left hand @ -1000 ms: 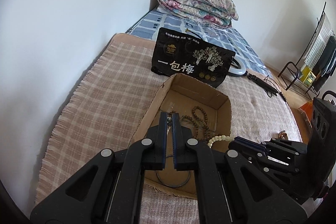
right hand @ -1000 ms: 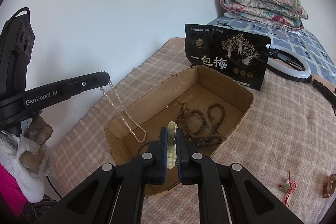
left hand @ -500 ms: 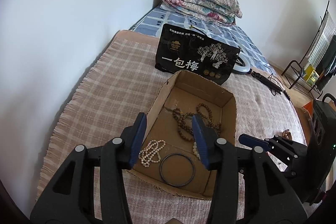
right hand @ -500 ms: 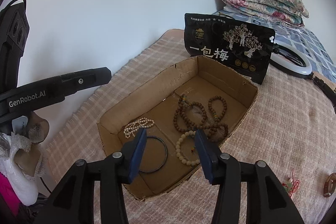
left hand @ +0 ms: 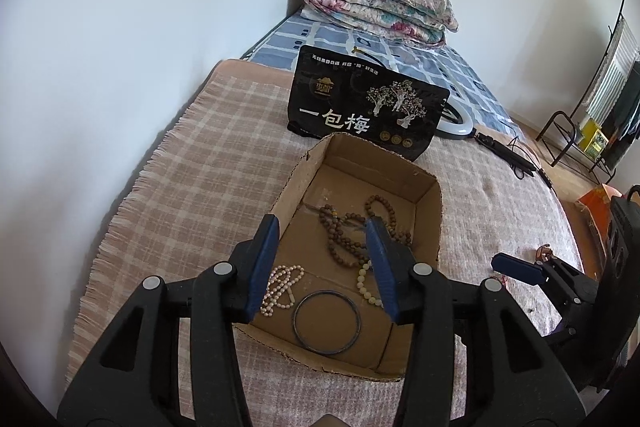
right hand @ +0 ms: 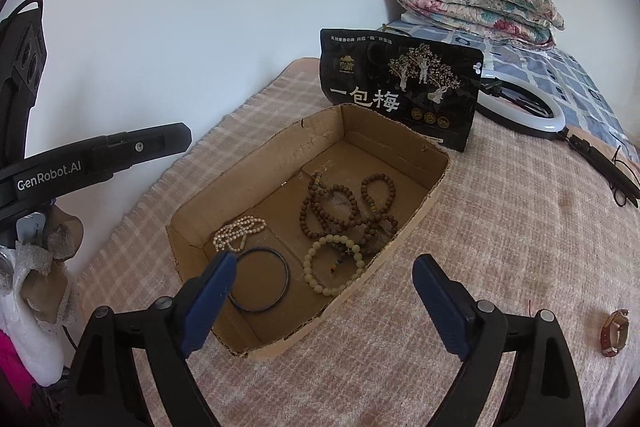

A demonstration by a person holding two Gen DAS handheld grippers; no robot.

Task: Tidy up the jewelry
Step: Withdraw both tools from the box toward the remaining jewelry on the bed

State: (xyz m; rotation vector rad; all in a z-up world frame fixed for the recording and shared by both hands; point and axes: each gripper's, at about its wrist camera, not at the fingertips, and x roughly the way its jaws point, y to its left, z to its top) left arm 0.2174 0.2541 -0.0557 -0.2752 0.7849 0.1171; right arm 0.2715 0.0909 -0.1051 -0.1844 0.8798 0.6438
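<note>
An open cardboard box (left hand: 428,227) (right hand: 192,211) lies on the checked blanket. In it lie a pearl necklace (left hand: 280,287) (right hand: 238,231), a dark bangle (left hand: 326,321) (right hand: 260,279), a pale bead bracelet (left hand: 366,285) (right hand: 334,267) and a brown wooden bead string (left hand: 352,231) (right hand: 344,207). My left gripper (left hand: 322,263) is open and empty above the box's near end. My right gripper (right hand: 324,291) is wide open and empty over the box's near right edge. A brown bracelet (right hand: 614,333) lies on the blanket at the right.
A black snack bag (left hand: 368,107) (right hand: 400,87) stands behind the box. A ring light (right hand: 524,107) and its stand lie to the right. A folded quilt (left hand: 380,3) sits at the bed's far end. The wall runs along the left. A rack (left hand: 580,131) stands far right.
Both grippers opened. The pearl necklace left my left gripper and the pale bracelet left my right gripper; both now lie in the box. Both grippers have drawn back.
</note>
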